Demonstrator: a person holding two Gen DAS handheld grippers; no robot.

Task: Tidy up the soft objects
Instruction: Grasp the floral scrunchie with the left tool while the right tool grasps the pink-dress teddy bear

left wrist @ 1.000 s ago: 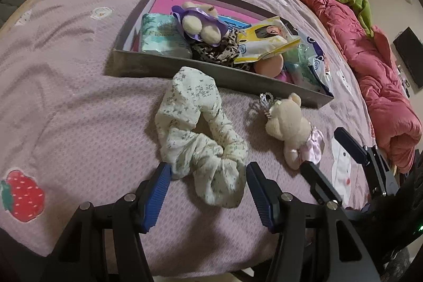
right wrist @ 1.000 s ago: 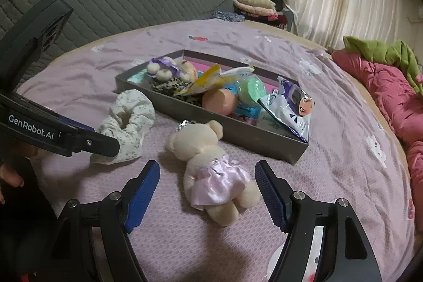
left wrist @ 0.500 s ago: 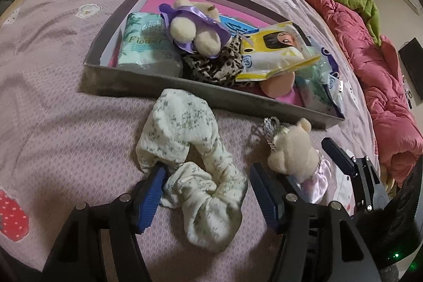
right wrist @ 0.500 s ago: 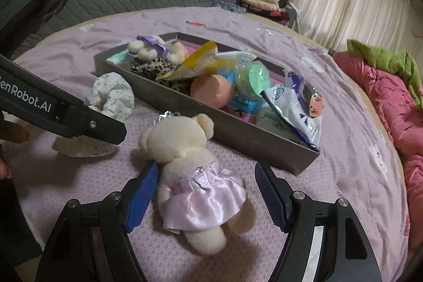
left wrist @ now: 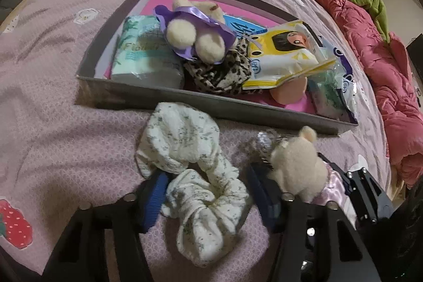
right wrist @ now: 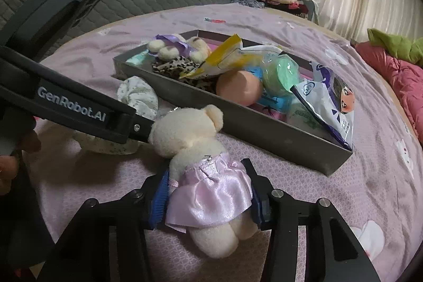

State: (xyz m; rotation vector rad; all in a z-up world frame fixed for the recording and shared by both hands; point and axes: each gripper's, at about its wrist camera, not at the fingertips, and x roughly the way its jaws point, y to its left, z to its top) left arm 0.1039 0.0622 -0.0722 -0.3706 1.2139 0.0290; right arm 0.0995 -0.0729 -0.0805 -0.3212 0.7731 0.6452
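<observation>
On the bed, beside the grey tray, both tongs have just been closing — right tongs pinch the teddy bear; left tongs straddle the floral scrunchie, grip uncertain.

We see our left gripper closing around the white floral fabric scrunchie | cream plush bear in pink satin dress right | grey rectangular tray ahead
</observation>
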